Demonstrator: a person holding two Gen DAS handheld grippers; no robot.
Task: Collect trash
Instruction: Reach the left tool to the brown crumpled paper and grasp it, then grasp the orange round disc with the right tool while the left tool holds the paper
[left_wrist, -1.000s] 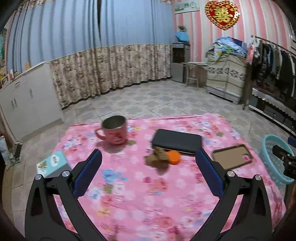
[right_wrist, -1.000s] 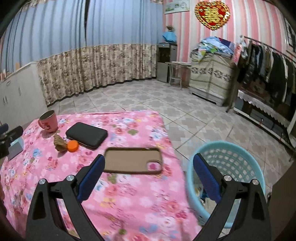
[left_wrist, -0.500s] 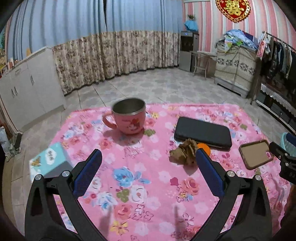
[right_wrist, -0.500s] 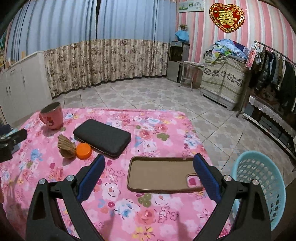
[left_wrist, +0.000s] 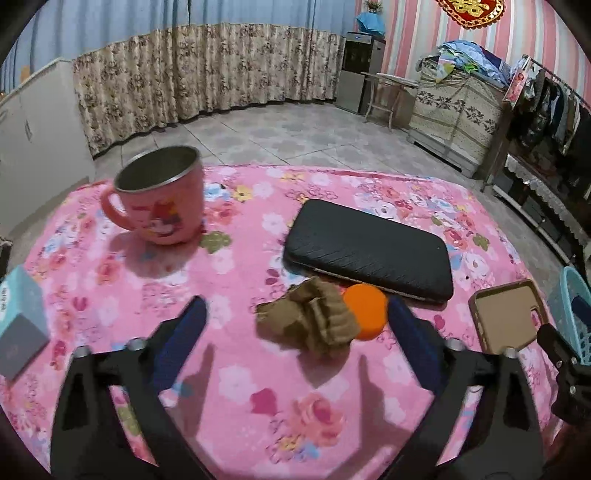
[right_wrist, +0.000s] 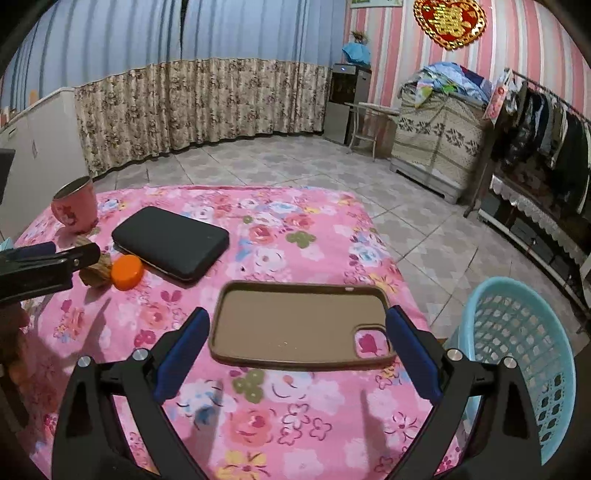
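Note:
A crumpled brown paper scrap (left_wrist: 314, 321) lies on the pink floral tablecloth (left_wrist: 229, 387), touching an orange bottle cap (left_wrist: 365, 312). My left gripper (left_wrist: 295, 332) is open, its fingers on either side of the scrap and cap, low over the cloth. Scrap (right_wrist: 94, 273) and cap (right_wrist: 127, 272) also show in the right wrist view, beside the left gripper's finger (right_wrist: 48, 258). My right gripper (right_wrist: 295, 345) is open and empty, just before a brown phone case (right_wrist: 299, 325). A light blue basket (right_wrist: 521, 350) stands on the floor right of the table.
A pink mug (left_wrist: 162, 199) stands at the back left. A black case (left_wrist: 369, 251) lies just behind the cap. A teal box (left_wrist: 20, 325) sits at the left edge. The phone case (left_wrist: 508, 314) lies near the right edge.
My left gripper has moved forward and down onto the scrap and cap, now between its fingers. My right gripper has swung left from the basket and closed in on the phone case.

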